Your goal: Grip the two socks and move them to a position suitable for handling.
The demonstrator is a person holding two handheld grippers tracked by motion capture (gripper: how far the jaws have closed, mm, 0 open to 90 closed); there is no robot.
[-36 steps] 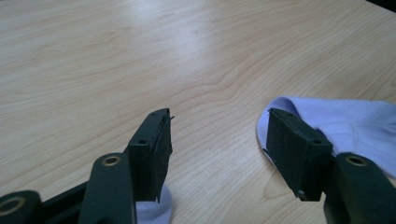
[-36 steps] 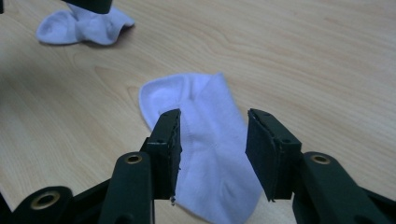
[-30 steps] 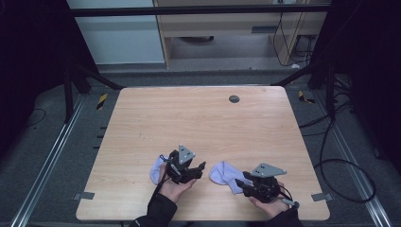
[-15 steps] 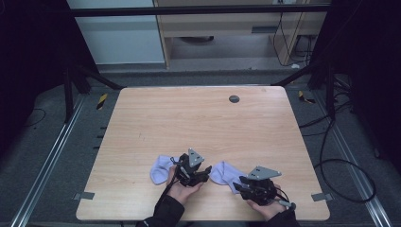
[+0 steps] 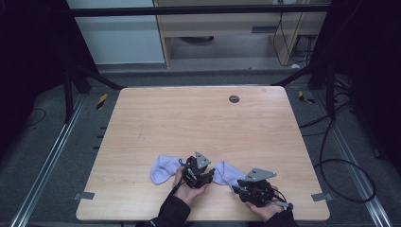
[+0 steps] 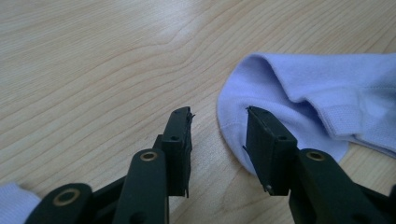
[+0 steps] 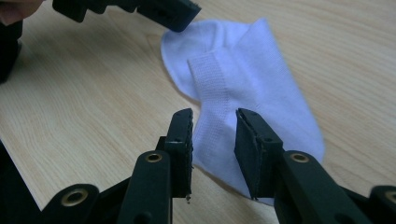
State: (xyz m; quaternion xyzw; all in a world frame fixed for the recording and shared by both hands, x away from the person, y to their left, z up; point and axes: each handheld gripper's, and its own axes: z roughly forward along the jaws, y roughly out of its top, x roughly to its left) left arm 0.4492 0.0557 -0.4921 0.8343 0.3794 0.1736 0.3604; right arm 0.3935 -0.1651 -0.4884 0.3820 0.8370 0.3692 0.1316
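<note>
Socks lie near the table's [image 5: 142,123] front edge. Left sock [image 5: 163,169] rests free; left gripper [image 6: 218,126], jaws closing, straddles the right sock's [image 5: 229,173] edge, perhaps touching. Right gripper [image 7: 214,130], also closing, straddles its cuff.

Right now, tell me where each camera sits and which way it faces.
High view: fixed above the person's side, looking forward and down on the table; forearms, hands, left claw and right claw enter from below.
Left gripper view: rides the left claw, looking along its jaws at the right sock.
Right gripper view: rides the right claw, jaws astride that sock's cuff band.
Shared: both gripper views show the right sock; the right gripper view also catches the left claw.
</note>
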